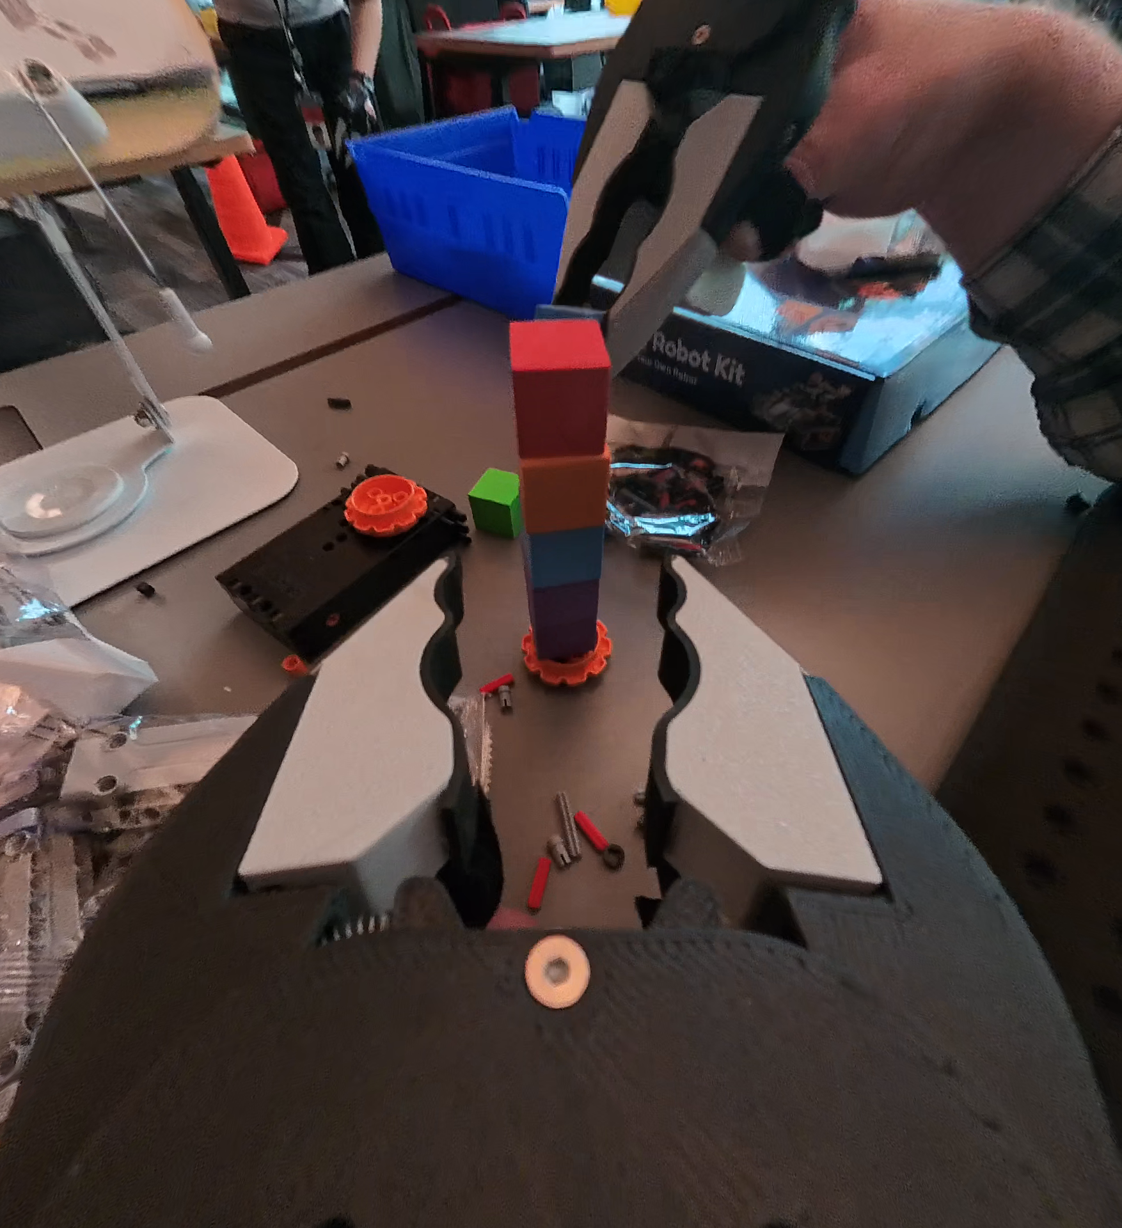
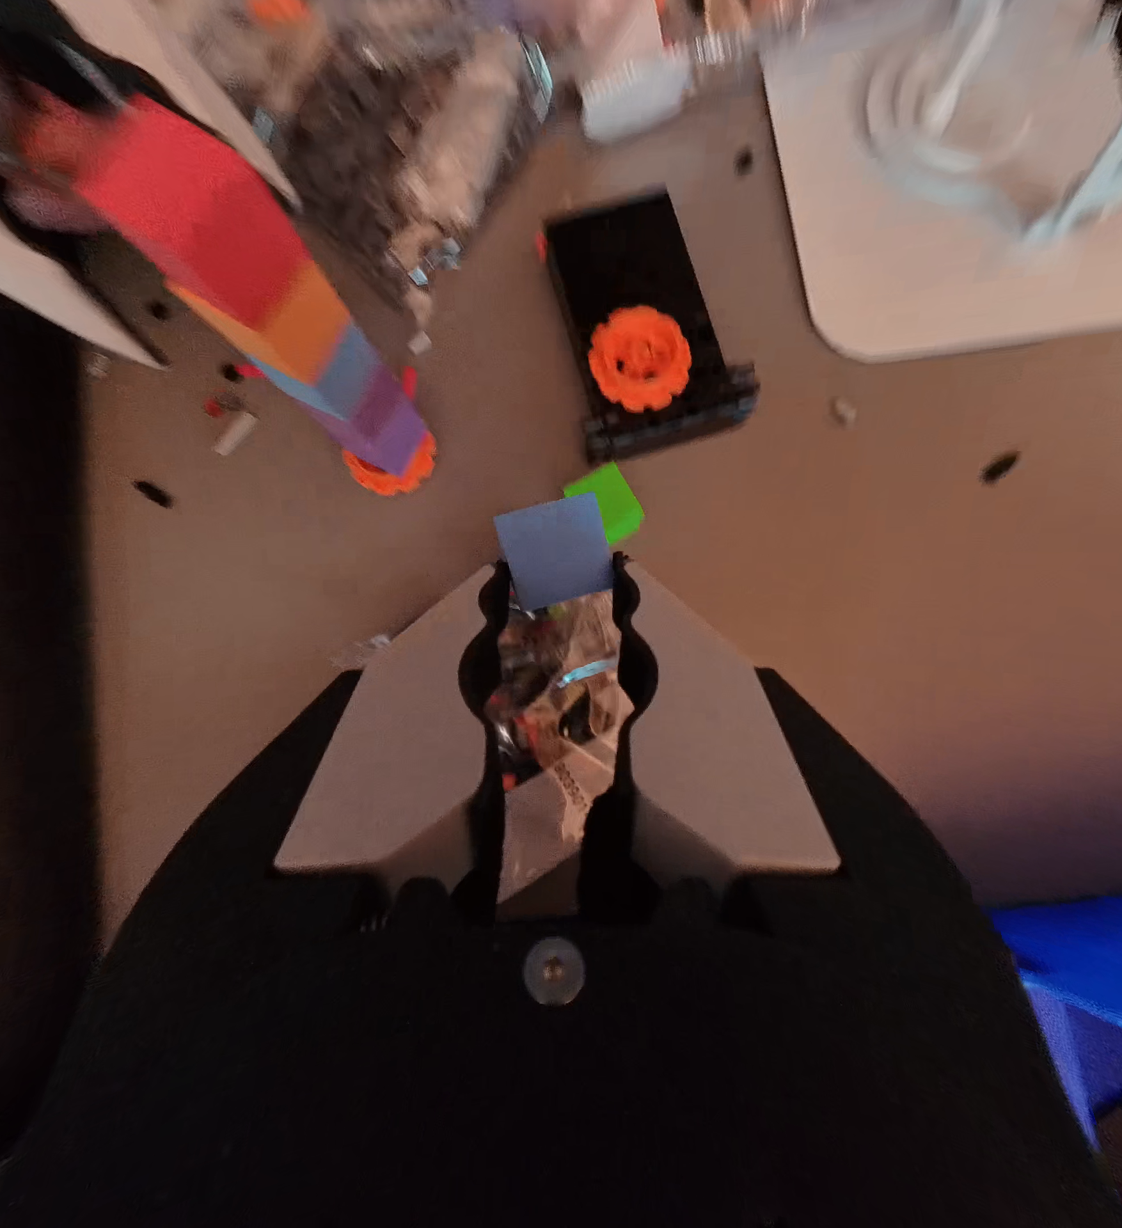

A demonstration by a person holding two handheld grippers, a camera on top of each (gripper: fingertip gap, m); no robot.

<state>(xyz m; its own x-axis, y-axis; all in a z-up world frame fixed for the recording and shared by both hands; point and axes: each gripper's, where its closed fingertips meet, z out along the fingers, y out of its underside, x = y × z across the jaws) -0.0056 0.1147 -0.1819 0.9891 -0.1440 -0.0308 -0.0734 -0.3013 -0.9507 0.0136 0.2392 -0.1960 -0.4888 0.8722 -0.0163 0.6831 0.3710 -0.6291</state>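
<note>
A tower (image 1: pixel 561 492) of four cubes, red on orange on blue on purple, stands upright on an orange gear (image 1: pixel 566 658) near the middle of the grey surface (image 1: pixel 359 372). The left gripper (image 1: pixel 561 585) sits low on the near side of it, jaws spread, the tower's foot in line with the gap but touching neither finger; it holds nothing.

The right gripper (image 2: pixel 555 565) is up above the surface, looking down, its tips pinching a blue cube (image 2: pixel 553 548). In the left wrist view that gripper (image 1: pixel 585 319) hangs just behind the red top cube, tilted down, a hand (image 1: pixel 957 113) in a plaid sleeve gripping it. Whether the blue cube touches the red one cannot be told; only a sliver of blue shows behind the tower's top.

A green cube (image 1: pixel 495 502) lies loose just left of the tower, beside a black perforated plate (image 1: pixel 339 565) carrying a second orange gear (image 1: pixel 385 503). A crinkled clear bag (image 1: pixel 678 492) of small parts lies to the tower's right. Red pins (image 1: pixel 590 829) and grey pegs are scattered between the left gripper's fingers.

Farther out, a dark printed box (image 1: pixel 811 372) and a blue bin (image 1: pixel 472 206) sit at the far edge, and a white stand base (image 1: pixel 146 478) with a slanted arm at the left, next to more plastic bags (image 1: pixel 26 731). Beyond the surface are other tables, an orange cone (image 1: pixel 242 212) on the floor and people standing. The right wrist view is smeared by motion, especially toward its edges.
</note>
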